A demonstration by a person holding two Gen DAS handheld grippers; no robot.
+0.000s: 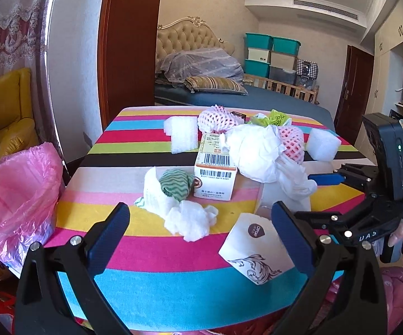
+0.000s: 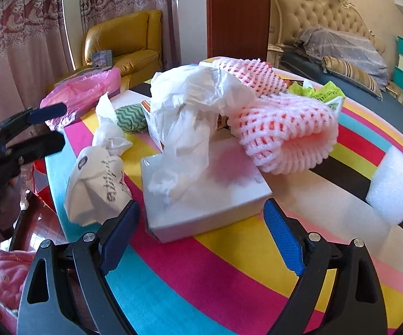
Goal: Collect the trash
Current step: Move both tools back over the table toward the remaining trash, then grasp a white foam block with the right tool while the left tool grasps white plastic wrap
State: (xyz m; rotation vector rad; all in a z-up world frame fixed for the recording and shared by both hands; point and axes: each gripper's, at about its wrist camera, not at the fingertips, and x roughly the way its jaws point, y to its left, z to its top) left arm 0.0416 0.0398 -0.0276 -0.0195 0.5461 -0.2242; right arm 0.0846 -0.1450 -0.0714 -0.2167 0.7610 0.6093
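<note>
Trash lies on a striped tablecloth (image 1: 151,254): crumpled white tissue (image 1: 190,220), a green-patterned wad (image 1: 175,185), a barcode carton (image 1: 215,173), a white paper cup (image 1: 253,247), pink foam nets (image 1: 215,118), white foam blocks (image 1: 180,134). My left gripper (image 1: 200,230) is open and empty, just short of the tissue and cup. My right gripper (image 2: 202,223) is open and empty in front of a white tissue box (image 2: 207,192) with paper (image 2: 184,122) and a pink net (image 2: 285,134) on it. It also shows in the left wrist view (image 1: 327,192).
A bin lined with a pink bag (image 1: 14,189) stands off the table's left edge; it also shows in the right wrist view (image 2: 81,95). A bed (image 1: 229,95) lies beyond the table. A yellow armchair (image 2: 123,44) stands by the curtain.
</note>
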